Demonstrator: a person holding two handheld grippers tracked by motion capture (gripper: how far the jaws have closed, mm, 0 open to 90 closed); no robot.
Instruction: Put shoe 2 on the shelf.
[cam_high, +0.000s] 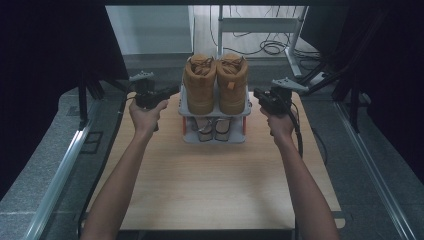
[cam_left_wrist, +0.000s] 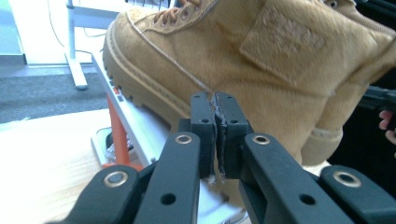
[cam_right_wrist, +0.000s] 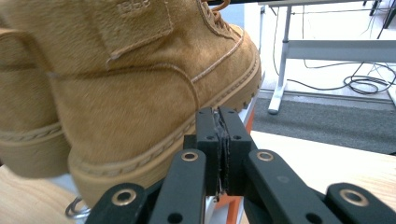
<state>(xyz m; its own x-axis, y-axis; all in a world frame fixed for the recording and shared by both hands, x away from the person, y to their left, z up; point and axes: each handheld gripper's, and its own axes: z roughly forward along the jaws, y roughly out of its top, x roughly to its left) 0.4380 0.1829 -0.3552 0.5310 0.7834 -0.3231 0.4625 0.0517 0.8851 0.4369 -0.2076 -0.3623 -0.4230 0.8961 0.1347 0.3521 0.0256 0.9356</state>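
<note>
While both claws flank the rack: the pair of boots sits between them, at the far middle of the table (cam_high: 210, 200).
Boots' place: left boot (cam_high: 200, 82) and right boot (cam_high: 232, 82) stand side by side on the top shelf of the shoe rack (cam_high: 215, 112), toes far, heels near.
Long axis: near to far, so each claw faces a boot's outer flank.
Left gripper (cam_high: 170, 92): jaws pressed together, holding nothing; just left of the left boot.
Right gripper (cam_high: 257, 93): jaws likewise closed and empty; just right of the right boot.
Nearer hand: roughly even, each to its own boot.
Lower shelf: slippers (cam_high: 212, 129), hard to make out.
Judgement: jaws must open before any grasp.
</note>
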